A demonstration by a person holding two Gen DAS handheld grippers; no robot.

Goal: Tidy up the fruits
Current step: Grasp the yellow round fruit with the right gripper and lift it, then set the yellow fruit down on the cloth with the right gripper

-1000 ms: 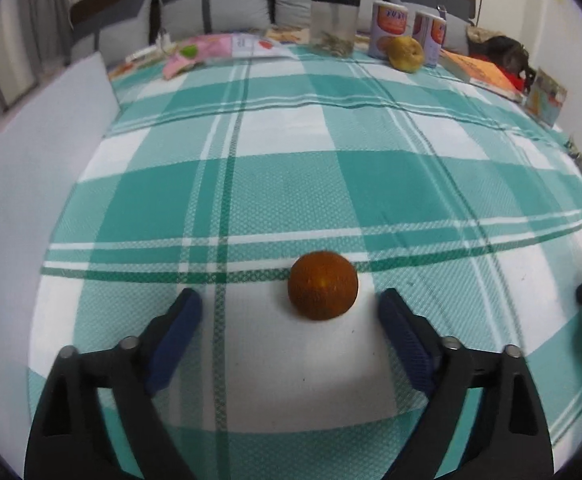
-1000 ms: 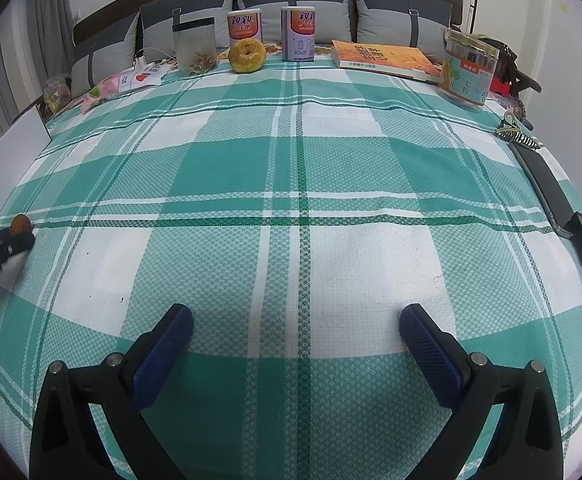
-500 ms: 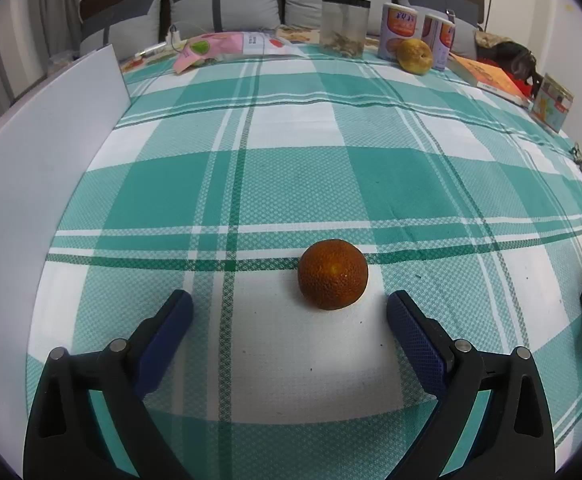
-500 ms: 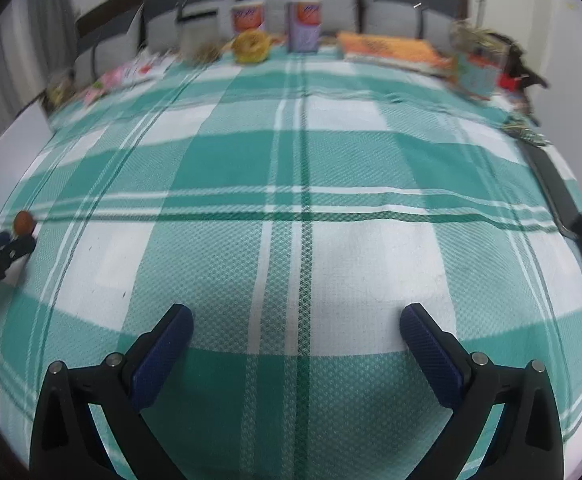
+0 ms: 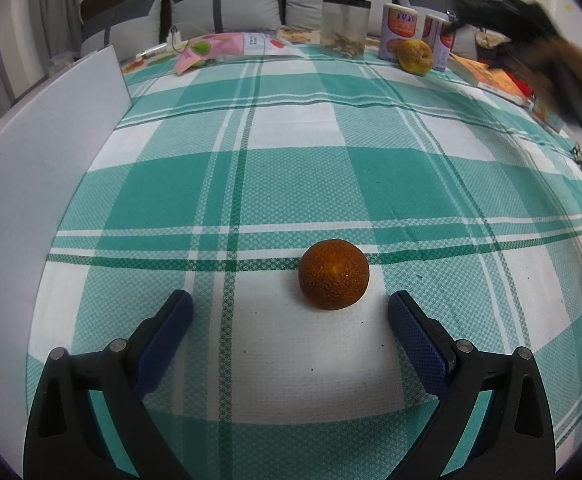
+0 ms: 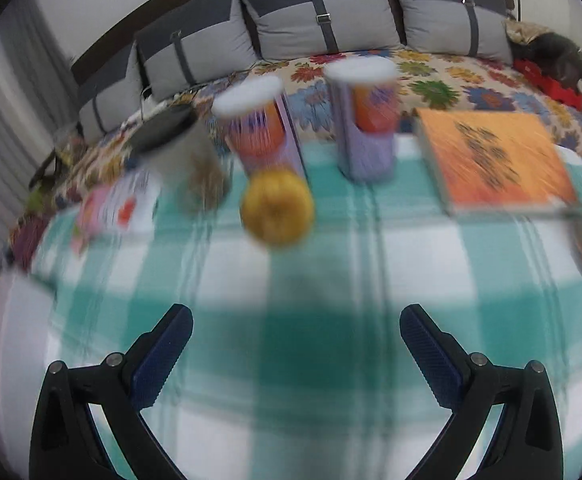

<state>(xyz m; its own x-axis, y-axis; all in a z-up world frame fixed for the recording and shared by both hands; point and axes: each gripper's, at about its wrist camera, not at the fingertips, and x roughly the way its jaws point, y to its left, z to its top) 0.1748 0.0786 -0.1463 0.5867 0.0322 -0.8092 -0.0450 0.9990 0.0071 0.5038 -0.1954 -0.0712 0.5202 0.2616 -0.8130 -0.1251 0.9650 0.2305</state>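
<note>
Left gripper [image 5: 289, 310] spread wide, empty, orange [image 5: 334, 274] on the plaid cloth [image 5: 291, 184] just ahead between the fingers, untouched. Right gripper [image 6: 296, 326] also spread, empty, view blurred, facing yellow fruit [image 6: 277, 212] by two cans [image 6: 361, 120] at far edge. Step looks like approach; next: advance, centre fruit, close
</note>
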